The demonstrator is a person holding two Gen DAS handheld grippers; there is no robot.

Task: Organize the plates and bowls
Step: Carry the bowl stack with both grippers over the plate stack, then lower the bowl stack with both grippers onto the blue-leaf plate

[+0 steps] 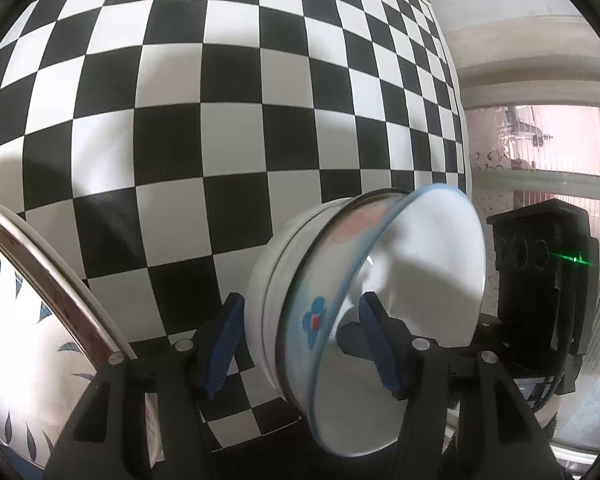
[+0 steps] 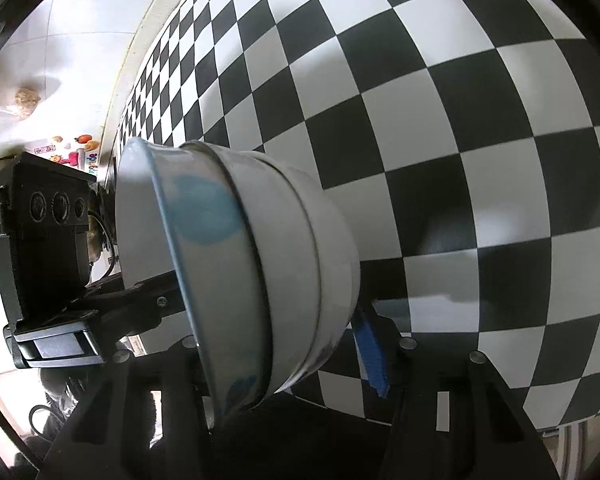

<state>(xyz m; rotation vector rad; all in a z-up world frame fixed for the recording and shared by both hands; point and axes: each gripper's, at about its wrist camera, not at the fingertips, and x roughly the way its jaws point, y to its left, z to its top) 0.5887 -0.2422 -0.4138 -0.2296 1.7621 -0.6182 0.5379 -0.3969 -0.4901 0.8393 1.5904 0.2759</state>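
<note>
A stack of nested white bowls is held between both grippers above the checkered table (image 1: 220, 120). The top bowl (image 1: 420, 280) has a blue rim and a blue flower; the lower bowls (image 1: 272, 280) are plain white. My left gripper (image 1: 300, 344) is shut on the near wall of the stack, one blue pad outside and one inside. In the right wrist view the bowl stack (image 2: 260, 260) fills the middle and my right gripper (image 2: 284, 364) is shut on its wall; only the right pad (image 2: 370, 356) shows. The other gripper's black body (image 2: 44, 232) shows behind the stack.
A large plate with a metallic rim and blue leaf pattern (image 1: 24, 340) lies at the lower left in the left wrist view. The right gripper's black body (image 1: 540, 272) shows at the right. A window and wall lie beyond the table edge (image 1: 540, 140).
</note>
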